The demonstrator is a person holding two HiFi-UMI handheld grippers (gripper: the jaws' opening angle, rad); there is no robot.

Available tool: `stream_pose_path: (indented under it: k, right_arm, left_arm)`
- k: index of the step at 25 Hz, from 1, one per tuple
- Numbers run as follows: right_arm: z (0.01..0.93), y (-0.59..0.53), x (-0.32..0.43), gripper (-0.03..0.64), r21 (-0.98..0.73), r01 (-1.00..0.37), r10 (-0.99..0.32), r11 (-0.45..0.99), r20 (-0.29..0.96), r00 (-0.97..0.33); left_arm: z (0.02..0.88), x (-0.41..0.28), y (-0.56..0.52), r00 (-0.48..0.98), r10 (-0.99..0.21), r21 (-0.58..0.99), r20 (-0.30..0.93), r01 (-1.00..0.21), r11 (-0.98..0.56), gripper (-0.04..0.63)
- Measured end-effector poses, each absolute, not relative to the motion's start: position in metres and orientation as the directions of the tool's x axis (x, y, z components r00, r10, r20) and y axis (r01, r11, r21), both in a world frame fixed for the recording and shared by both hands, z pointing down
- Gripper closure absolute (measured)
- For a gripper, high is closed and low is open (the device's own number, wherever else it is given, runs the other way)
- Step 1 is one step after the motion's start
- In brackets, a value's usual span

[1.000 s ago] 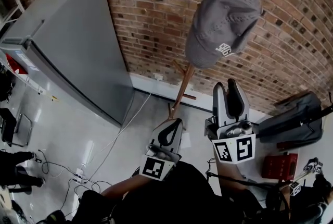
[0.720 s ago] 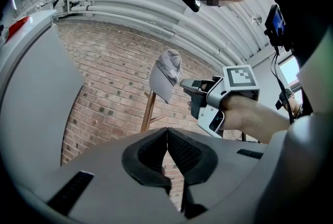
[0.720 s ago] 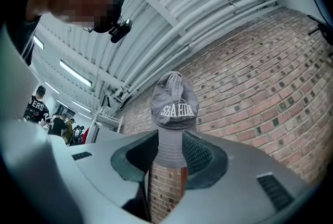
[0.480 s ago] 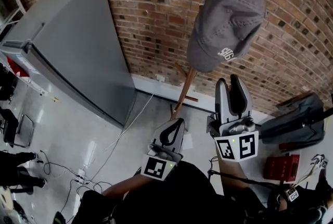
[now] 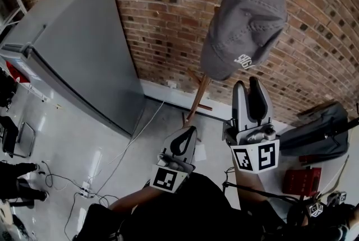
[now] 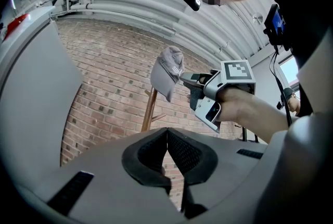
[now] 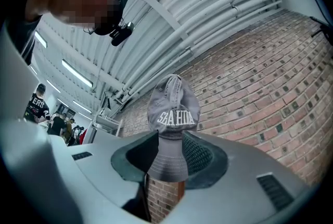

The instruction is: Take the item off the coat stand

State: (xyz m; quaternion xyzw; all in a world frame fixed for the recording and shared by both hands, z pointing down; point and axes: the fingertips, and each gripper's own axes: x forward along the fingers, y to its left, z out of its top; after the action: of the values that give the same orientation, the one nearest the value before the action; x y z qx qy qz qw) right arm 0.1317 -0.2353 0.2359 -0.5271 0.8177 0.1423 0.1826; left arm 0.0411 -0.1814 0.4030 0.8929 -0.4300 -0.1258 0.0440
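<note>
Grey cabinet (image 5: 78, 49) standing against the brick wall (image 5: 168, 10), left gripper (image 5: 189, 131) hanging low with jaws pressing together on nothing, grey cap (image 5: 247, 15) hanging atop the wooden coat stand (image 5: 200, 95), right gripper (image 5: 248, 82) pointing up just beneath it, the cap's brim lining up between its parted jaws.

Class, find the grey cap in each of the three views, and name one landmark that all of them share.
Head view: grey cap, upper right.
Left gripper view: cap, just above centre.
Right gripper view: cap, centre.
Shared landmark: the brick wall behind it.
</note>
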Motion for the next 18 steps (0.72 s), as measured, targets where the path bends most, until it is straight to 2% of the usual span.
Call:
stream_pose_path:
  k: [18]
  right_arm:
    - [0.216,-0.245,0.128,0.488,0.034,-0.906,-0.782,0.422,-0.493,-0.382]
  left_arm:
    - [0.405,0.034,-0.188,0.573,-0.800,0.179,-0.177,-0.780,-0.599,0.578]
